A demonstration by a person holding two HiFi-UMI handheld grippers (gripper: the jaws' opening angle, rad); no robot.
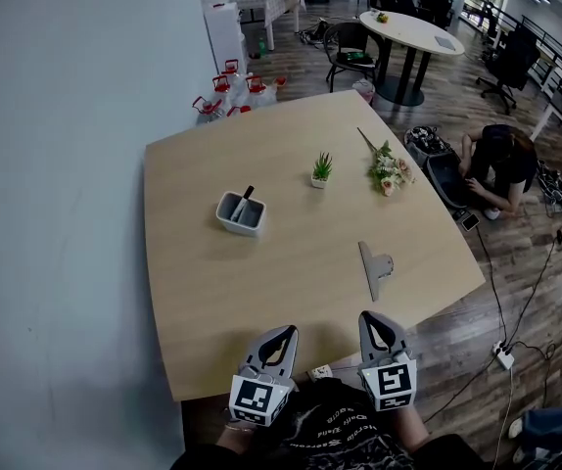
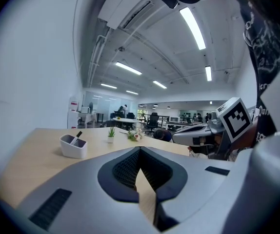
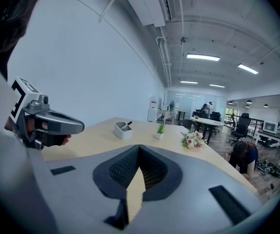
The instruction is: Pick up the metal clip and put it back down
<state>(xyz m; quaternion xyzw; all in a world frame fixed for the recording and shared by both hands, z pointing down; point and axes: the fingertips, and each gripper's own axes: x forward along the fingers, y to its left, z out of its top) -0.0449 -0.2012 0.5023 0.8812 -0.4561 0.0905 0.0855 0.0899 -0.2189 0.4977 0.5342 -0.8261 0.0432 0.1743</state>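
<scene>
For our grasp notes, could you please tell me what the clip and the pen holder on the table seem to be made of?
Clip: likely metal, dull grey, thin flat bar with a folded handle. Pen holder: probably matte plastic or ceramic, white, thick rounded walls.

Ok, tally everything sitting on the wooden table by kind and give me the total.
Metal clip: 1
White holder: 1
Pen, standing in the holder: 1
Potted plant: 1
Flower bunch: 1
Total: 5
Not counted: a small white scrap at the near edge, too small to identify.
</scene>
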